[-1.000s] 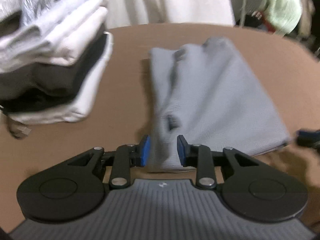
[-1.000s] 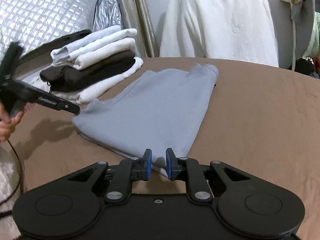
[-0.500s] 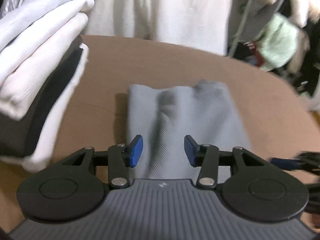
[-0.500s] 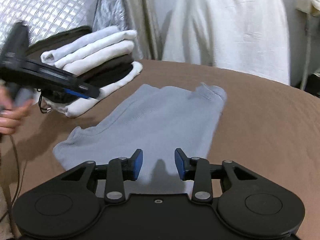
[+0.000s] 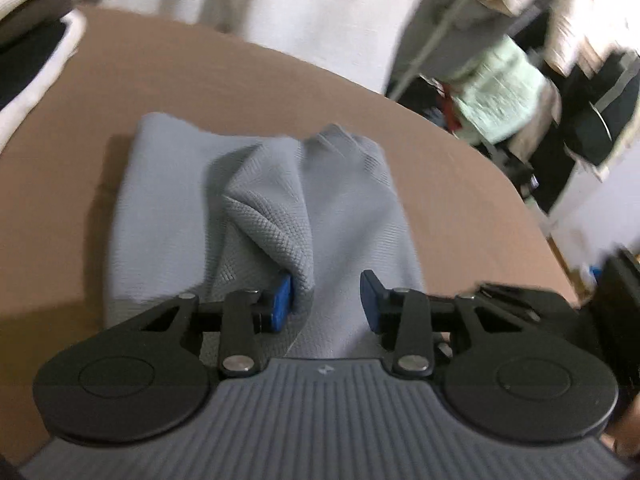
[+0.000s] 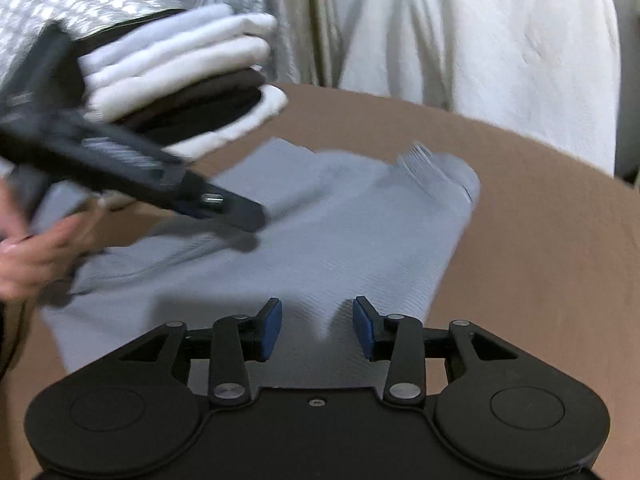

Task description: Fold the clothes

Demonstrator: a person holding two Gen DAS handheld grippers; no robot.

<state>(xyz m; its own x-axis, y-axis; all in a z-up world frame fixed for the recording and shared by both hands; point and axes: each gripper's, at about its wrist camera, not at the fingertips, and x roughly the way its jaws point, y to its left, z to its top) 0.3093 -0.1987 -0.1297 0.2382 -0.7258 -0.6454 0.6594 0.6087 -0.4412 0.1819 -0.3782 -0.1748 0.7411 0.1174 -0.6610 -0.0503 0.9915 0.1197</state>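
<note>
A grey knit garment lies folded on the brown table; it also shows in the right wrist view. My left gripper is open just above its near edge, and a raised fold of the cloth drapes against the left blue pad. My right gripper is open over the garment's near edge, with nothing between the pads. The left gripper also shows from the side in the right wrist view, held in a hand over the garment's left part.
A stack of folded white and dark clothes sits at the table's back left. A white garment hangs behind the table. Cluttered clothes and bags lie beyond the table's right edge.
Both grippers went from shut on the garment's near edge to open. The near edge was carried forward, so the garment now lies shorter. The left gripper moved over the cloth.
</note>
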